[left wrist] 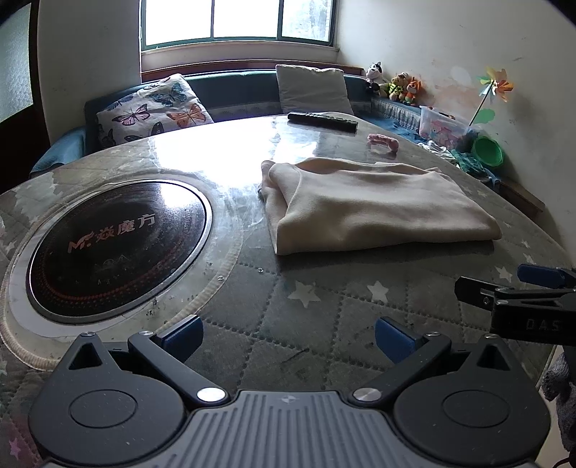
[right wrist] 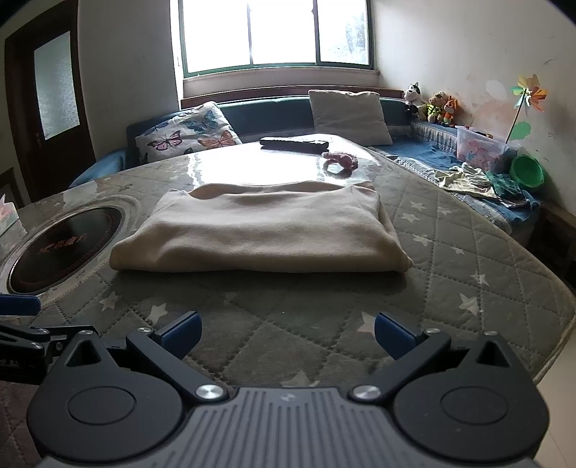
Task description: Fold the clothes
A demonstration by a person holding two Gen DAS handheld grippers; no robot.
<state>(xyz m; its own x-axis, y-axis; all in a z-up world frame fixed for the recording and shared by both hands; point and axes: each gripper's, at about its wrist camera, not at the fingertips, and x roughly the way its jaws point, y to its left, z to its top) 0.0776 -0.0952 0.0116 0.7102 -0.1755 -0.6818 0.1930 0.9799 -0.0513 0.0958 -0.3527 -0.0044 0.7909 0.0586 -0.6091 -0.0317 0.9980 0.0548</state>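
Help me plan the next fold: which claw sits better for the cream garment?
Right, probably. The right claw faces the cream garment squarely; from the left claw it lies off to the right. Both are open.

i see daylight from the blown-out window [right wrist: 277, 32] glaring off the glossy surface [left wrist: 201, 151]; fisheye corners go dark, edges bend.

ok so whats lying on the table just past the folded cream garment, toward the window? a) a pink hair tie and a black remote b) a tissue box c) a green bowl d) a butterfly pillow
a: beyond the folded cream garment a pink hair tie and a black remote lie on the table; both claws are open and empty.
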